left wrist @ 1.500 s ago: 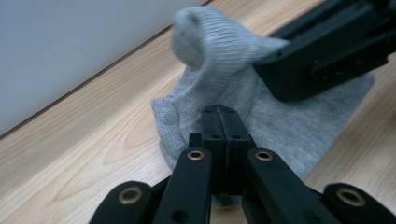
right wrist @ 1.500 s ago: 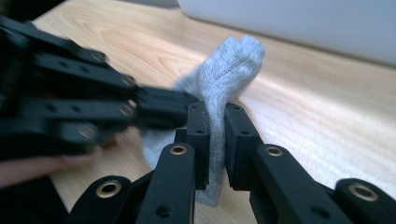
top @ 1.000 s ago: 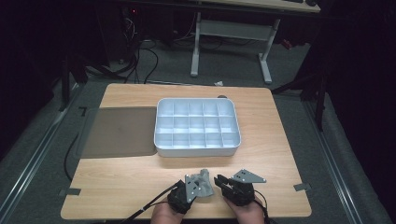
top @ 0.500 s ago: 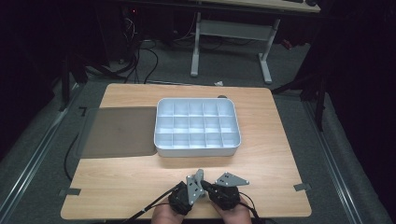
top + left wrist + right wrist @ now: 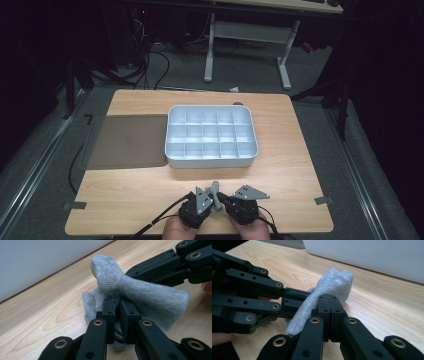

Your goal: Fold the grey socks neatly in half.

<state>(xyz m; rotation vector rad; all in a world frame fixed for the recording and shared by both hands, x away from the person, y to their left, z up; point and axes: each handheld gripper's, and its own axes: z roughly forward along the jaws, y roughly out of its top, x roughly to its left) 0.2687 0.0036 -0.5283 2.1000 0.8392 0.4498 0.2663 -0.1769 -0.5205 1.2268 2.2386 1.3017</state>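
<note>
Both hand-held grippers, left [image 5: 212, 192] and right [image 5: 329, 305], have been drawn closer together near the desk [image 5: 150, 187] front edge, each pinching the grey sock [image 5: 140, 297], so folding seems underway.

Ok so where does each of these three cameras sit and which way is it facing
High view: above the person's table edge, looking forward and down on the divided tray; both hands enter below.
Left gripper view: rides the left gripper, looking along its jaws at the grey sock.
Right gripper view: rides the right gripper, facing the tray wall.
Both gripper views share the sock.
</note>
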